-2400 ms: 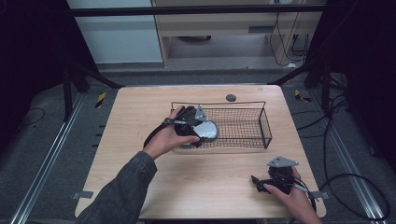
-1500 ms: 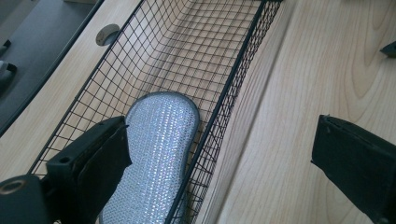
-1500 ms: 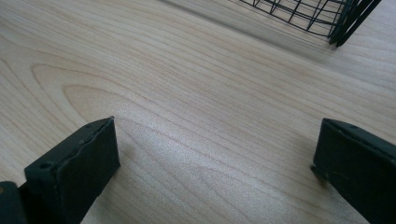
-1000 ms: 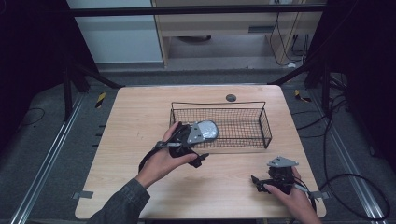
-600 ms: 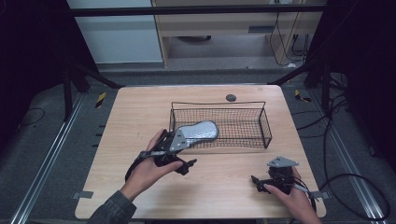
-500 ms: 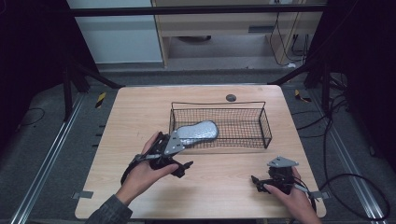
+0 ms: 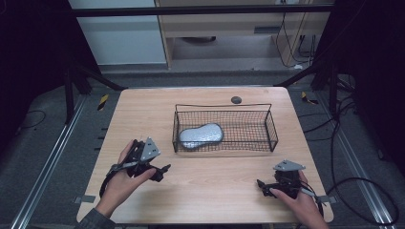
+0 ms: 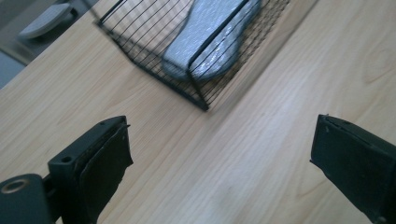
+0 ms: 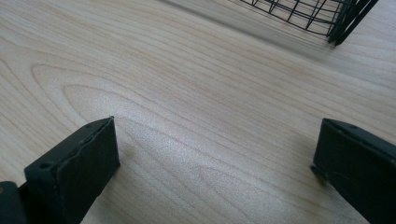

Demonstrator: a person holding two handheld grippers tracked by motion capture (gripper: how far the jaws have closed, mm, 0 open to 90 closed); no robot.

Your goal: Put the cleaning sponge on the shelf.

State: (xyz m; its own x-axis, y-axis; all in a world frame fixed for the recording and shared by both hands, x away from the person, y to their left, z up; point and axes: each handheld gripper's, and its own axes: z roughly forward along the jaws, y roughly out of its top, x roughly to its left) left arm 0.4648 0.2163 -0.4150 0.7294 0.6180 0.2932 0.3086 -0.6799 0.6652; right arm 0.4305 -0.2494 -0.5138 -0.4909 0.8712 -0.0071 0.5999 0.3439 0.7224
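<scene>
Grey object: a flat, silvery grey thing (image 7: 201, 135) with a peanut-like outline lies inside the wire basket, in its left half, on the basket floor. In the left gripper view (image 8: 212, 39) it shows through the mesh, close to the near left corner. What it is exactly I cannot tell.
Wire basket: a black rectangular wire basket (image 7: 265, 107) stands on the middle of the tabletop, its long side running left to right. In the right gripper view one corner of it (image 9: 348, 18) shows at the top.
Left gripper: the left gripper (image 7: 159, 172) is held in the left hand (image 7: 122, 179) near the left front part of the tabletop, apart from the basket, nearer than its left corner. Its jaws stand wide apart and hold nothing.
Right gripper: the right gripper (image 7: 261, 185) is held in the right hand (image 7: 300, 202) at the near right part of the tabletop, well apart from the basket. Its jaws are also wide, with bare wood between them.
Tabletop: light wood (image 7: 143, 114).
Small dark disc: a small round dark thing (image 7: 236, 99) lies just beyond the far side of the basket.
</scene>
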